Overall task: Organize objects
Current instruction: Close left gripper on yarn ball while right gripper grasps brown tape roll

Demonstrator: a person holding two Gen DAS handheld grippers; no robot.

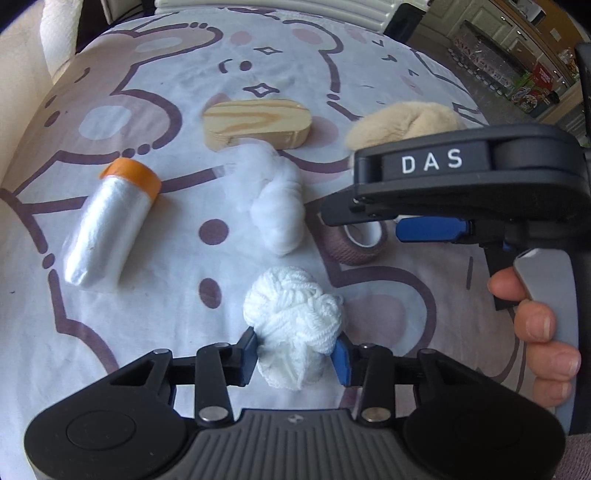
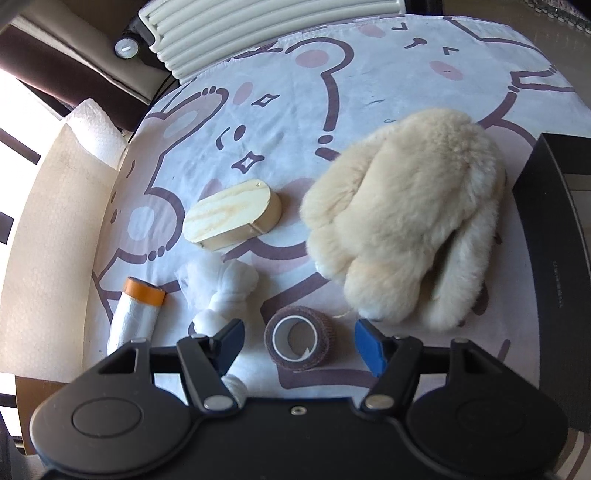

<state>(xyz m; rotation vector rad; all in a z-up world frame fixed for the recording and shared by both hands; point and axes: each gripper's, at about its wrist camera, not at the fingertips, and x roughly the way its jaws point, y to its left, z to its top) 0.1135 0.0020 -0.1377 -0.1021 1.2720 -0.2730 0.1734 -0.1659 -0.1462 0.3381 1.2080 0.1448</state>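
My left gripper [image 1: 297, 353] is shut on a white yarn ball [image 1: 293, 319] low over the bear-print cloth [image 1: 129, 325]. My right gripper [image 2: 299, 341] is open around a brown bandage roll [image 2: 297, 338] that lies on the cloth, also seen in the left wrist view [image 1: 360, 245] under the right gripper's body [image 1: 461, 177]. A cotton wad [image 1: 279, 210], a wooden block [image 1: 256, 123], an orange-capped plastic film roll [image 1: 110, 225] and a beige plush toy [image 2: 406, 229] lie on the cloth.
A black box [image 2: 554, 266] stands at the right edge beside the plush. A white radiator [image 2: 266, 26] and a paper towel roll [image 2: 96, 133] are beyond the far left edge. The cloth [image 2: 369, 74] is bare at the back.
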